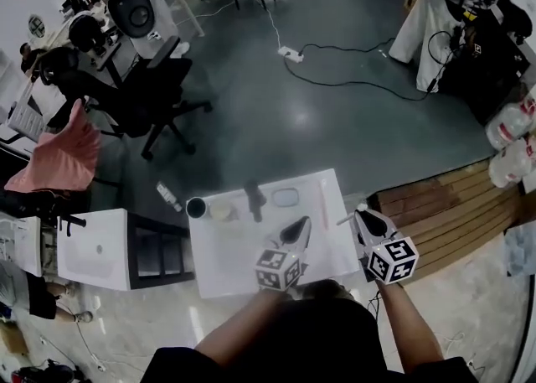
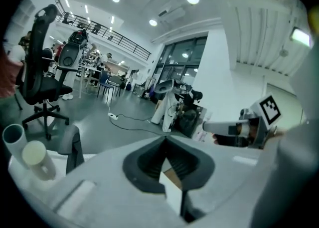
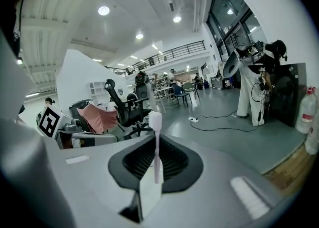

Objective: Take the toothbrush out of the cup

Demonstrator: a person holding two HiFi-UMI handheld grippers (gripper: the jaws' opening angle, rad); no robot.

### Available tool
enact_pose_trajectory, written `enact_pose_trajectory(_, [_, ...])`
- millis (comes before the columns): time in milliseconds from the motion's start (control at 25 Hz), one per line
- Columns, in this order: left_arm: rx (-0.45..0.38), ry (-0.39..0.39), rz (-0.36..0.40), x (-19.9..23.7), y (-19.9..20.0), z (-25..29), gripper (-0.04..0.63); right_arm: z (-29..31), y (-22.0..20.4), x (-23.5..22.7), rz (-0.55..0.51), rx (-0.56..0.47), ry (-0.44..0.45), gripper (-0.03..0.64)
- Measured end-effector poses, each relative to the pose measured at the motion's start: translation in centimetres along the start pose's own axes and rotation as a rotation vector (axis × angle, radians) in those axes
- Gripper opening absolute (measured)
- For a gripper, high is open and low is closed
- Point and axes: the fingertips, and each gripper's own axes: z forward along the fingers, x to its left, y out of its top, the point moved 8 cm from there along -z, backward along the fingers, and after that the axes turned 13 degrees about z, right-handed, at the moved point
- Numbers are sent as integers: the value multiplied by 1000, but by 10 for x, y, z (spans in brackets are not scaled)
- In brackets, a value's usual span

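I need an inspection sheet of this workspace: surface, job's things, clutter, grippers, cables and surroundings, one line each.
Surface: white table.
Job's things: toothbrush clamped upright in the right gripper, clear of the cup at the table's far left edge.
Clutter: dark object, grey oval item and pale round item near the cup.
Grippers: left gripper shut, empty; right gripper shut on toothbrush.
Cables: black cable and white power strip on the floor.
Surroundings: black office chair, wooden bench, bottles.

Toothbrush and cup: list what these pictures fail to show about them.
Right gripper view: toothbrush lower end hidden inside the right claw.
Head view: toothbrush only a tiny sliver, too small; cup contents too small and dark.
Left gripper view: cup blurred at the left edge, inside unreadable.
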Motion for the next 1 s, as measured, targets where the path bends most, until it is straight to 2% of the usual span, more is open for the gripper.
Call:
enact_pose_trajectory(320, [102,52,-56,-19,-29,42,3,35,-39,-77,43,204,38,21])
enact_pose_trajectory(680, [101,87,-134,-8,-35,57,3,92,-80,-113,55,453,86,22])
enact_pose_trajectory(800, [96,100,-144,-1,-34,58,3,112,-89,-120,60,491,80,23])
enact_pose_trajectory(1000, [103,122,-171,4,-43,58,3,146,-102,-135,162,507,69,25])
